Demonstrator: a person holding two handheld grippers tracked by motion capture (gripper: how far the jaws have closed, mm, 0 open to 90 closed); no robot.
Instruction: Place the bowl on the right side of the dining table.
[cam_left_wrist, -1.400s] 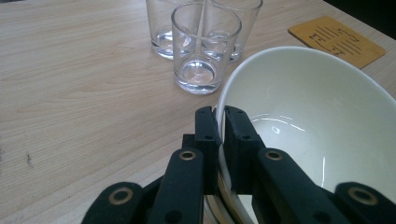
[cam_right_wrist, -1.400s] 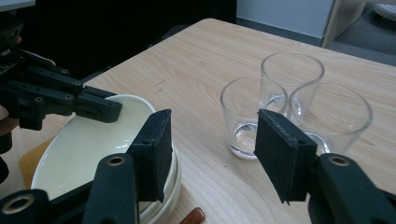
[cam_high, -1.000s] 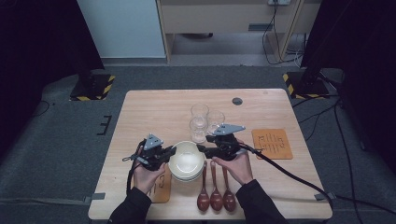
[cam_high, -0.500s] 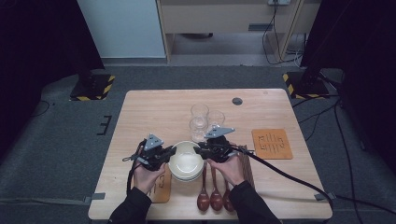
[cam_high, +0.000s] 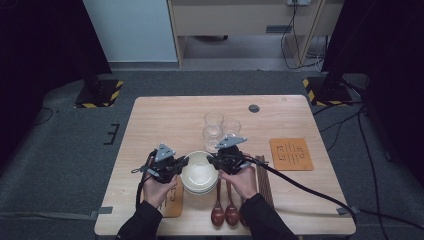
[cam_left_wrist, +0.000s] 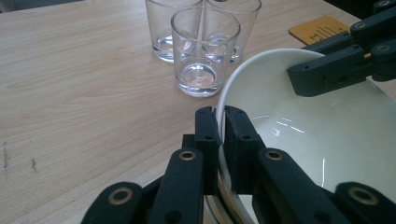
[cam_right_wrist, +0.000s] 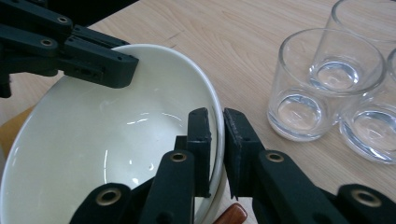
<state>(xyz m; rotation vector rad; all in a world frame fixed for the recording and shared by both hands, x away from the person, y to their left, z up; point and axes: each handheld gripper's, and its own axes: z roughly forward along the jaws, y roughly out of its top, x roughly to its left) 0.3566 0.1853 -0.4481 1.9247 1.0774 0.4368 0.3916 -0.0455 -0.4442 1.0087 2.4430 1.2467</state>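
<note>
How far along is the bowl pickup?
Done: left gripper is clamped on the top bowl's rim. In hand: right gripper has just been closing on the opposite rim, which sits between its jaws. Left: lifting it; it appears to rest on the stack, glasses just beyond.

Grey carpet floor (cam_high: 65, 145); pale wall panel (cam_high: 132, 30); wooden cabinet (cam_high: 240, 20) behind; light wooden table (cam_high: 165, 115).
</note>
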